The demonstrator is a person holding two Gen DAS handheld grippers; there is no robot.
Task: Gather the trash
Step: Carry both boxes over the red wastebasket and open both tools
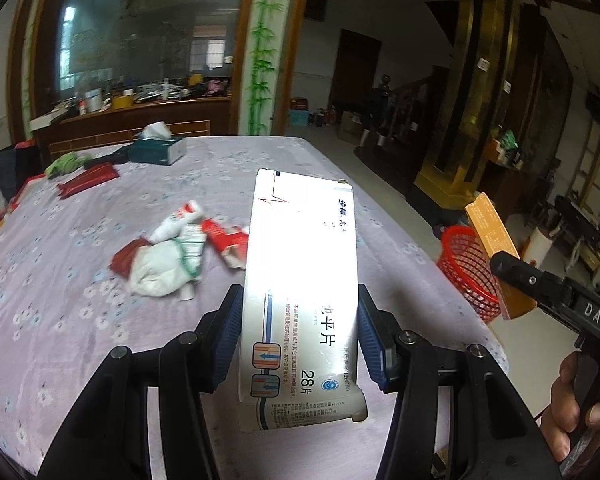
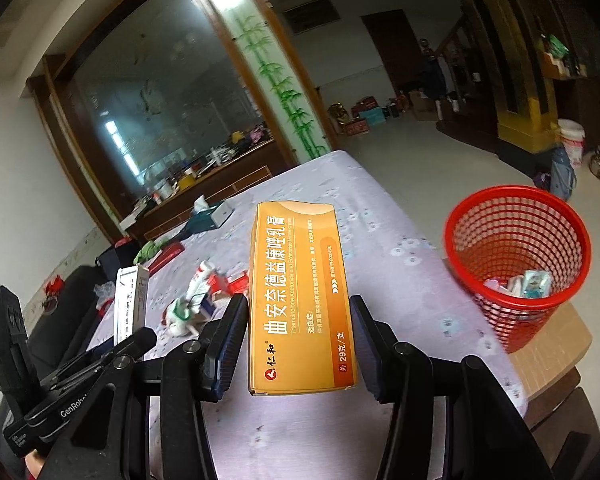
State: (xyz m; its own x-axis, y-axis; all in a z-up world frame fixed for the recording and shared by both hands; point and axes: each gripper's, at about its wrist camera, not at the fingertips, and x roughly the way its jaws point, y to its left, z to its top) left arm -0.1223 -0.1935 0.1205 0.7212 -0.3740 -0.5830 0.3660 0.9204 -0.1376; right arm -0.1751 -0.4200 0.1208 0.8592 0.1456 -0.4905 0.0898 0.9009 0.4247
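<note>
Purple flowered cloth covered the worktop [image 1: 100,272]. Our left tongs [image 1: 298,336] pinched a white medicine box [image 1: 300,280] and held it up above the cloth. Our right tongs [image 2: 300,344] pinched an orange box [image 2: 300,300]. More trash [image 1: 180,252] lay in a little pile on the cloth. We saw the red basket [image 2: 518,260] at the worktop's right edge with some wrappers [image 2: 520,284] inside.

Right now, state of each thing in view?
left hand-held gripper: shut on white box, lifted
right hand-held gripper: shut on orange box, lifted
red basket: upright, some trash inside
trash pile: on table
tissue box: open, tissue sticking out
</note>
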